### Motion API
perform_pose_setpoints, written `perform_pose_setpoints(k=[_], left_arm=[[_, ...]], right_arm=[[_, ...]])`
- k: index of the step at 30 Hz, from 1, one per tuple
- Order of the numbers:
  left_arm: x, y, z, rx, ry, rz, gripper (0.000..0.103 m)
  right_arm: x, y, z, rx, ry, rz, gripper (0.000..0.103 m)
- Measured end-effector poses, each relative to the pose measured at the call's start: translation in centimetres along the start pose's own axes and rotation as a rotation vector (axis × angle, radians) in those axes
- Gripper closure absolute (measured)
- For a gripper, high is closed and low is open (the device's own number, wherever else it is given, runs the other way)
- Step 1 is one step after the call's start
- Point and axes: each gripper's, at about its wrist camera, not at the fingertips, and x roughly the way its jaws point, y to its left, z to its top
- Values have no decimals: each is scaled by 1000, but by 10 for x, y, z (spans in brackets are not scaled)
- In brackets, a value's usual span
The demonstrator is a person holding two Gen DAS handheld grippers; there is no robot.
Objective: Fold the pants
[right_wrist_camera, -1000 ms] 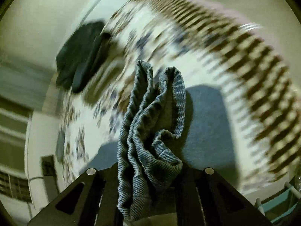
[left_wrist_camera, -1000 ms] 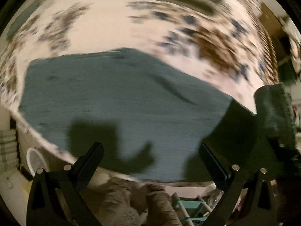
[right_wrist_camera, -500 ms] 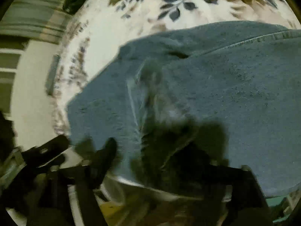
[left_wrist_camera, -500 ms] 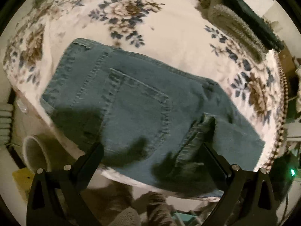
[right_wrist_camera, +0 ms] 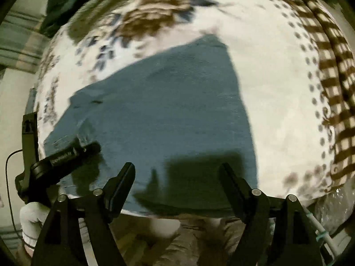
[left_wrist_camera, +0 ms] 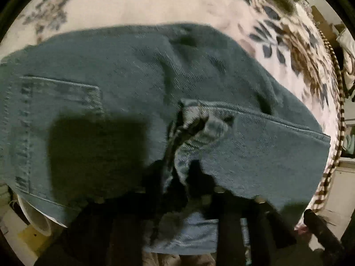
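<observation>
Left gripper point(left_wrist_camera: 177, 177), at 6 o'clock in its own view, is closed on a bunched ridge of the pants point(left_wrist_camera: 155, 84); its fingers are largely lost in shadow and denim. The pants lie spread on a floral bedspread point(left_wrist_camera: 133, 2), a back pocket point(left_wrist_camera: 60, 93) at 9 o'clock. Right gripper point(right_wrist_camera: 177, 181) hangs with its fingers wide apart, holding nothing, above the near edge of the pants, which blur at 12 o'clock.

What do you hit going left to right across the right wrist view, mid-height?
Left gripper shut on the jeans' edge → folded jeans → bare floral bedspread → brown checked border.
</observation>
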Motion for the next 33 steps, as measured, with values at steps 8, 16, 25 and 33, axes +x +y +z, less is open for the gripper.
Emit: perform_pose_setpoints(k=[8, 16, 25, 33], left_arm=[[-22, 25, -2, -17, -56, 24, 95], [-39, 4, -3, 42, -70, 147, 60], [-112, 17, -27, 77, -159, 150, 20], [-142, 49, -45, -43, -158, 90, 20]], right_arm=[[22, 4, 7, -35, 36, -167, 10], [25, 41, 14, -134, -18, -358, 3], [-4, 68, 3, -143, -55, -361, 3], [-43, 114, -29, -178, -96, -363, 3]])
